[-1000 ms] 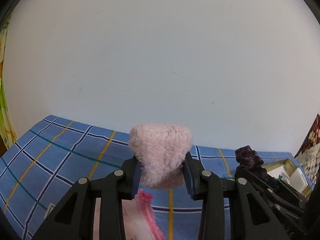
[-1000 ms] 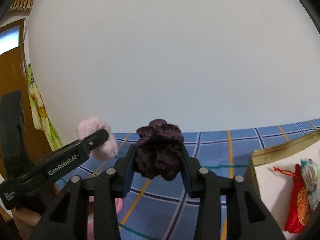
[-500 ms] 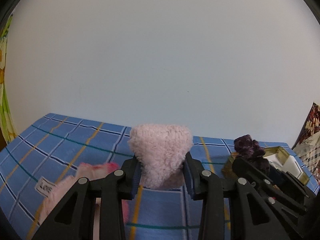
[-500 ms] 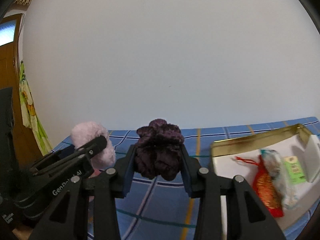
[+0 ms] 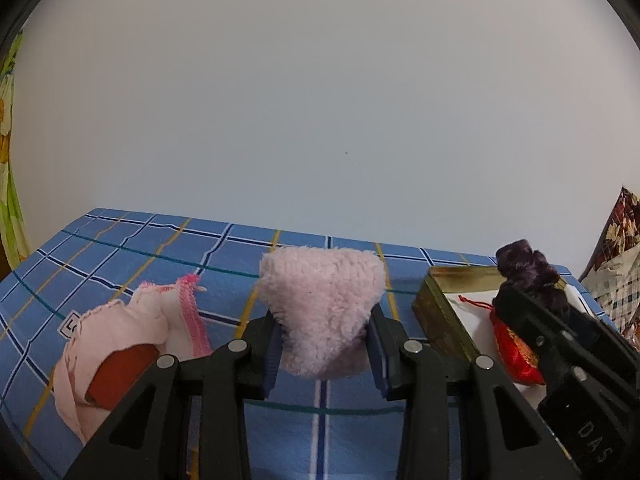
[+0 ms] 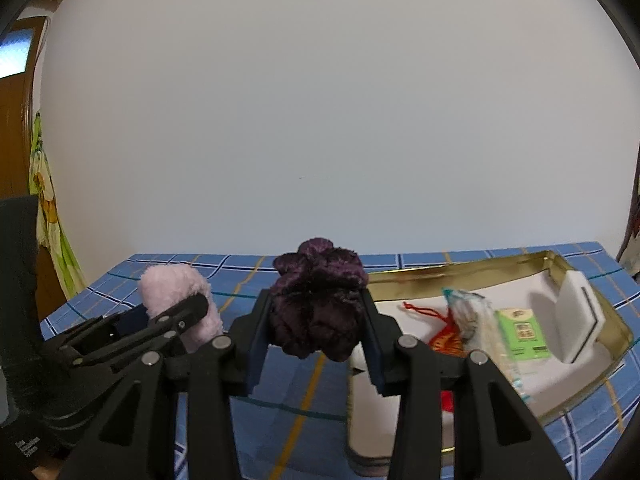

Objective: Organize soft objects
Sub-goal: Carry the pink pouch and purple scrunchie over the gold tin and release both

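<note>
While clamped in left gripper, pink fluff

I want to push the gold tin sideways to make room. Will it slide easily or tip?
The gold tin looks low and wide, so it probably won't tip. Its thin walls and few small contents suggest it is light. On the checked cloth it may drag and bunch the fabric.
</note>
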`<state>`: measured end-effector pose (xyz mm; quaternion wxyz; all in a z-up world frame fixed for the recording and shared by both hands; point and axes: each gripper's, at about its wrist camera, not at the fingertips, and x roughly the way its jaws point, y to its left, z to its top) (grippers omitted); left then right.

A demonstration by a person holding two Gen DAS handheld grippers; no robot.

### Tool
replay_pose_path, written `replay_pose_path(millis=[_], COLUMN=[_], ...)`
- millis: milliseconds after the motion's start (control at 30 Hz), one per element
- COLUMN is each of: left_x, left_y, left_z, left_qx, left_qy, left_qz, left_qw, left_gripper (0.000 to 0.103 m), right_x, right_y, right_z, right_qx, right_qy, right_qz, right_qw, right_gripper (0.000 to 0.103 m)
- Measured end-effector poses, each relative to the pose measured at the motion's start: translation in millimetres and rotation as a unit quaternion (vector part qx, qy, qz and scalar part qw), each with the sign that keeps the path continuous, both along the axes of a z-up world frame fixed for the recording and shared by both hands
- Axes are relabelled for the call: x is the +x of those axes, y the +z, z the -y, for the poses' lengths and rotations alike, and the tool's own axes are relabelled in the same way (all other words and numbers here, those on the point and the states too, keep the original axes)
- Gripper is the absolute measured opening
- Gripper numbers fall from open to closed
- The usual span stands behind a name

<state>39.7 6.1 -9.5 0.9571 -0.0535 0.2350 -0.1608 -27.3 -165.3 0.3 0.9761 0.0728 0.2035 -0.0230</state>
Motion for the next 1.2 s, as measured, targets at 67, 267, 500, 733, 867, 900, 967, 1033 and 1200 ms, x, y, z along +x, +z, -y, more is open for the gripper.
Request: replay_pose_path(millis=[67,267,500,733,867,900,967,1033,1200], left_x=[-8,-24,-33,-35,-42,-44,-45,-46,-42], left_y=[2,3,6,7,13,15,17,18,17], left_z=[8,22,37,53,66,72,80,90,108], left_qx=[0.003,0.009,0.016,0.011,0.010,0.009,0.009,0.010,0.014], left_qy=[-0.001,-0.009,-0.016,-0.026,-0.036,-0.040,-0.047,-0.055,-0.070], left_qz=[0.001,0.005,0.012,0.010,0.018,0.021,0.025,0.027,0.030], left_qw=[1.0000,0.9999,0.9997,0.9996,0.9991,0.9989,0.9985,0.9981,0.9970], left_gripper=[0.040,0.040,0.040,0.040,0.039,0.039,0.039,0.039,0.039], right_x=[-8,-21,-31,-45,-50,-51,-54,-57,-62], right_y=[0,1,7,17,22,22,22,23,26], right_z=[6,11,7,22,48,57,74,86,120], right_qx=[-0.005,-0.035,-0.058,-0.069,-0.066,-0.066,-0.065,-0.068,-0.073], right_qy=[0.001,-0.011,-0.013,-0.026,-0.053,-0.062,-0.078,-0.091,-0.130], right_qz=[0.003,0.006,0.008,0.023,0.024,0.024,0.026,0.028,0.027], right_qw=[1.000,0.999,0.998,0.997,0.996,0.996,0.995,0.993,0.988], right_gripper=[0.041,0.041,0.041,0.042,0.042,0.042,0.042,0.042,0.042])
